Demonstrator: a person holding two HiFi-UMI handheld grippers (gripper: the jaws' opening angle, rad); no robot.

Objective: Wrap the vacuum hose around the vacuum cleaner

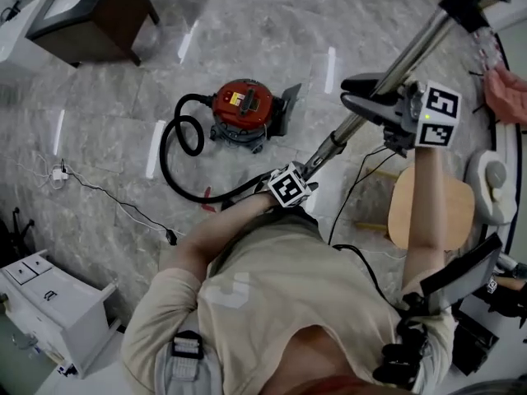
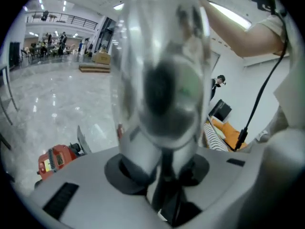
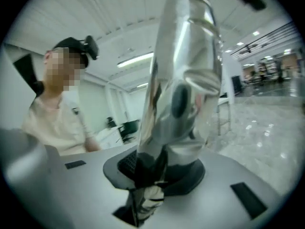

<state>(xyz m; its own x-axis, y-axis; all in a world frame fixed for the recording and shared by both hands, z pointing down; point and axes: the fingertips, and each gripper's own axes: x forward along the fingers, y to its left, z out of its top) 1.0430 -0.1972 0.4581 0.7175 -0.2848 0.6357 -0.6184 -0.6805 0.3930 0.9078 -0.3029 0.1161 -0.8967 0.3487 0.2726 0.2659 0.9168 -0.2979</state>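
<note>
Head view: left hand-held gripper (image 1: 303,175) and right hand-held gripper (image 1: 377,97) each pinched the wand (image 1: 422,41), slanting up-right away from the vacuum cleaner (image 1: 243,109); left nearer its looped hose (image 1: 167,151).

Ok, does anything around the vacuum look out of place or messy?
Yes. The black hose sprawls in a loose loop on the floor beside the red vacuum cleaner, not wrapped round it. A thin cable also trails loose across the floor at left. Nothing looks spilled or broken.
</note>
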